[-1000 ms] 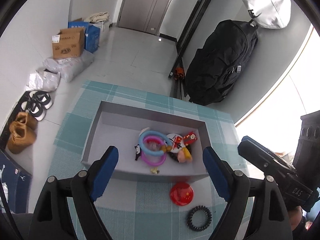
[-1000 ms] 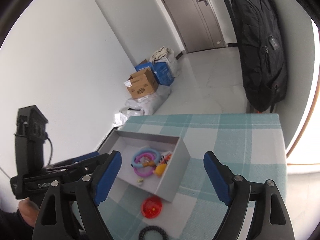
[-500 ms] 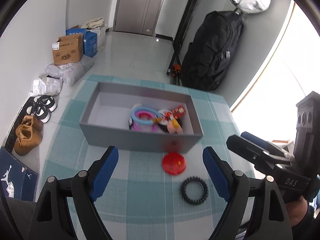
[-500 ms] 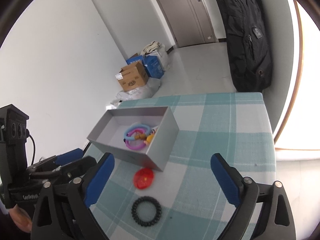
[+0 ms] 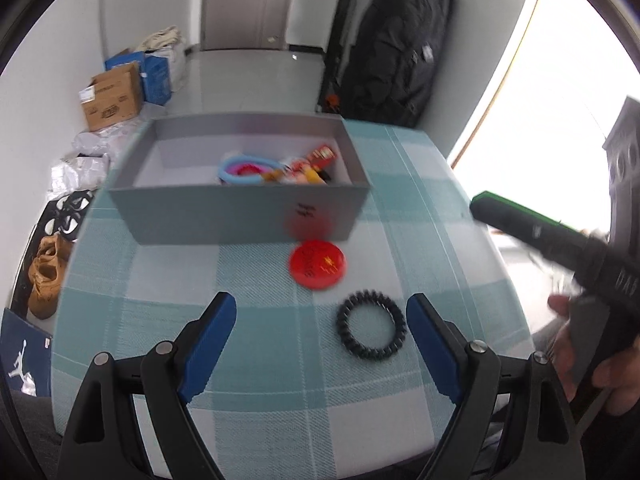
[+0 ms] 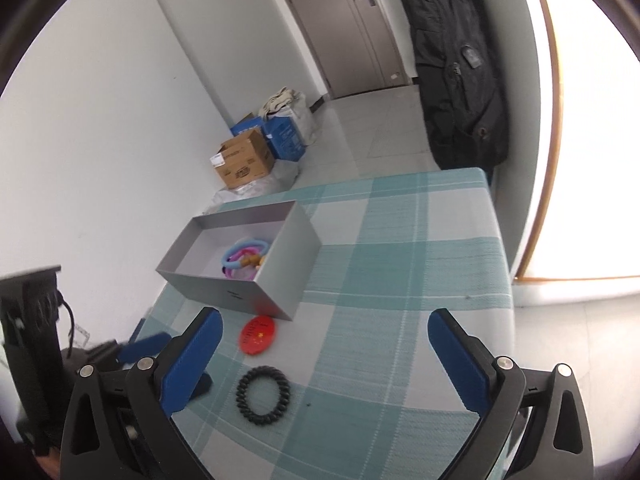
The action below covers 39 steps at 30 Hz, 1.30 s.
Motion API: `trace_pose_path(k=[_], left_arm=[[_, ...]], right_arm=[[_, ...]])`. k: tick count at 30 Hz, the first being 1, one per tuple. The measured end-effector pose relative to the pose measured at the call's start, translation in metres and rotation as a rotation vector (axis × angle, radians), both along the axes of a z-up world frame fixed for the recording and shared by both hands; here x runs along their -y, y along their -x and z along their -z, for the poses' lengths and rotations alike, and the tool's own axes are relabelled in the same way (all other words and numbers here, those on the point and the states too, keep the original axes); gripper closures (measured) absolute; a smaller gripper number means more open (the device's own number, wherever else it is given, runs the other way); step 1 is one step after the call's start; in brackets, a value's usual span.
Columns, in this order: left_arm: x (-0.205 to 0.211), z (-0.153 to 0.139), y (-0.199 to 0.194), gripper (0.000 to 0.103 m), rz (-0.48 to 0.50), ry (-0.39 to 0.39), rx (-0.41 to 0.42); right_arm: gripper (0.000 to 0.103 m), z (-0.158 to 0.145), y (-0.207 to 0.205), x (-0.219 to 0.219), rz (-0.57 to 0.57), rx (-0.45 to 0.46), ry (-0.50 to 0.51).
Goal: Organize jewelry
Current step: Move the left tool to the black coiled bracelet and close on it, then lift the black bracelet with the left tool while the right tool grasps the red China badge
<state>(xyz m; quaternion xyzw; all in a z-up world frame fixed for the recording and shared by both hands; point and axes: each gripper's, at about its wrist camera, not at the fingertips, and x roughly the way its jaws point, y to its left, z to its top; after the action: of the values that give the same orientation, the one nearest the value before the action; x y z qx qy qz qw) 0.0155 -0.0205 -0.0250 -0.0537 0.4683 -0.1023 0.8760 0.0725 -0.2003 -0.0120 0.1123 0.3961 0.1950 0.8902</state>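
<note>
A grey box (image 5: 240, 216) (image 6: 280, 272) stands on the checked teal tablecloth and holds a blue ring (image 5: 248, 168) (image 6: 244, 254), a pink ring and small colourful trinkets. A red round badge (image 5: 317, 264) (image 6: 258, 335) lies on the cloth just in front of the box. A black spiral bracelet (image 5: 371, 330) (image 6: 263, 395) lies nearer, in front of the badge. My left gripper (image 5: 320, 320) is open and empty, low over the cloth, with the bracelet beside its right finger. My right gripper (image 6: 324, 340) is open and empty, above the near part of the table.
The table edge (image 6: 504, 248) drops off on the right, by a bright window. A black backpack (image 5: 396, 52) (image 6: 460, 64) leans against the far wall. Cardboard boxes (image 5: 112, 100) (image 6: 244, 162) and shoes (image 5: 46, 276) lie on the floor to the left.
Both grippers have pulled back from the box towards the near table edge. The left gripper has dropped lower over the cloth, so the badge and bracelet look closer. Both stay open.
</note>
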Motion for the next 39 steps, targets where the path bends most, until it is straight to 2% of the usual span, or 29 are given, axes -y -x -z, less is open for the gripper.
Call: trace_pose_path(k=[3, 5, 13, 20, 25, 28, 29, 30, 33, 39], left_arm=[[0.012, 0.009, -0.001, 0.019, 0.037, -0.028, -0.024], [0.021, 0.012, -0.001, 0.019, 0.041, -0.069, -0.007], [0.041, 0.027, -0.004, 0.019, 0.11, -0.128, -0.019], [0.046, 0.028, 0.002, 0.019, 0.123, -0.18, -0.018], [0.039, 0.024, 0.001, 0.019, 0.105, -0.155, -0.052], [0.037, 0.017, 0.002, 0.037, 0.119, -0.139, -0.053], [0.035, 0.017, 0.003, 0.05, 0.127, -0.119, -0.055], [0.033, 0.015, 0.001, 0.058, 0.135, -0.088, -0.063], [0.028, 0.016, -0.002, 0.063, 0.12, -0.028, -0.084], [0.009, 0.013, -0.004, 0.064, 0.067, 0.106, -0.137]], right_arm=[[0.0, 0.001, 0.0, 0.006, 0.013, -0.011, -0.009], [0.0, 0.002, 0.0, 0.009, 0.015, -0.021, -0.016], [0.0, 0.006, -0.001, 0.018, 0.04, -0.045, -0.013], [0.0, 0.011, -0.003, 0.021, 0.059, -0.066, -0.006], [0.0, 0.014, -0.004, 0.016, 0.051, -0.073, 0.019], [0.0, 0.018, -0.005, 0.014, 0.064, -0.084, 0.048], [0.0, 0.02, -0.006, 0.014, 0.068, -0.088, 0.056], [0.0, 0.022, -0.006, 0.014, 0.073, -0.095, 0.065], [0.0, 0.025, -0.007, 0.013, 0.08, -0.103, 0.08], [0.0, 0.026, -0.004, 0.013, 0.103, -0.091, 0.12]])
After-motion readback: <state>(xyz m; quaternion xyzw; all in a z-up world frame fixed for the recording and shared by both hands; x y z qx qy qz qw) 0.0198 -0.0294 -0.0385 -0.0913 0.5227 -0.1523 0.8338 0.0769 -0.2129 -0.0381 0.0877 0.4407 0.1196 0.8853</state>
